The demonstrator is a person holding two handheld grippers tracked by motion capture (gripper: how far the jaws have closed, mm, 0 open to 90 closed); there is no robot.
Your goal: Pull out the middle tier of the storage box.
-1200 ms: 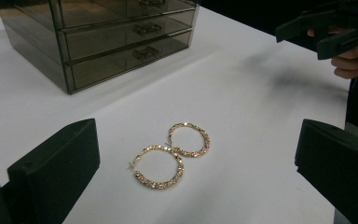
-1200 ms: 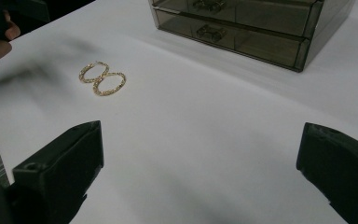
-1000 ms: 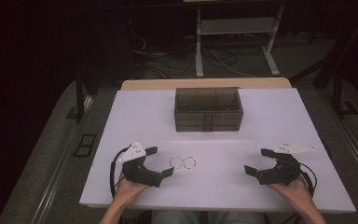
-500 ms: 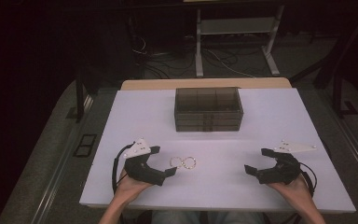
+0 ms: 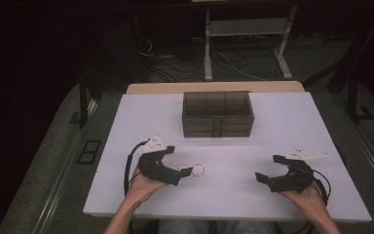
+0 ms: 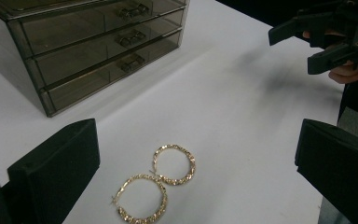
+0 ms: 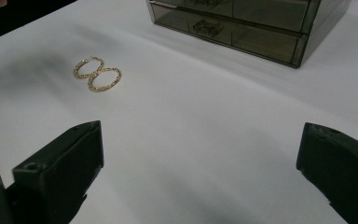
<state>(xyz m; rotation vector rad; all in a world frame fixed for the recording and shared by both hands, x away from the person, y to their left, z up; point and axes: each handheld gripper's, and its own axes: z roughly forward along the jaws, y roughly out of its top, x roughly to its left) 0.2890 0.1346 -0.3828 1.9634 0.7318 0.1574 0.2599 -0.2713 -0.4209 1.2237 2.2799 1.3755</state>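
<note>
**Left gripper closing in on hoop earrings**

Left gripper (image 5: 187,171) is sitting low over the white table (image 5: 282,122), jaws spread wide, holding nothing. Two gold hoop earrings (image 6: 156,182) are lying flat and touching each other, between and just ahead of its jaws. Right gripper (image 5: 265,179) is waiting well apart, also wide and empty. Smoked drawer box (image 5: 217,114) is standing behind, drawers shut. Step looks like the approach to pick. Next move is calling for lowering, centring on one thin hoop, and pinching without dragging the other.
</note>
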